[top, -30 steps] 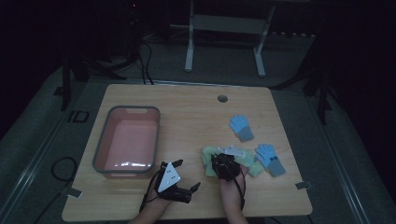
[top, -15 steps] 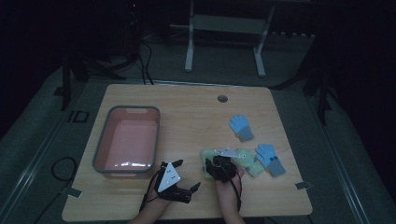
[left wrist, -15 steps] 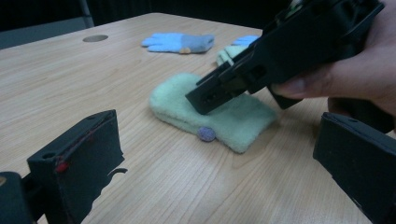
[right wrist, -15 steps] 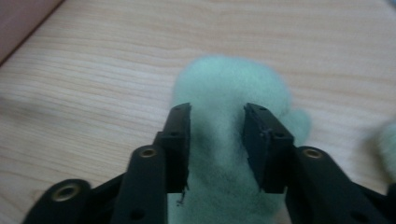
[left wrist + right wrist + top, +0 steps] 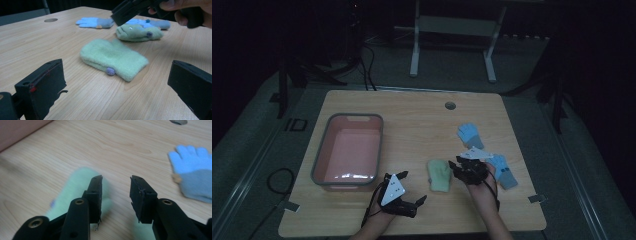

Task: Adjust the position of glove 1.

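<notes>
Two green mittens on worktop, near its front edge.
Right claw, jaws just parted and empty, leaves green mitten flat; release done. Left claw apart, idle beside pink bin.

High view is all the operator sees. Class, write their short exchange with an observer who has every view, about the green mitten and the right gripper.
Operator: Is the right gripper holding anything?
Observer: No. Its jaws have just been opening, and nothing is between them.
Operator: Is anything lying under that hand?
Observer: A second green mitten with a sewn eye lies on the table beneath it.
Operator: Any detail on the plain green mitten?
Observer: A small purple bobble sits at its edge.
</notes>
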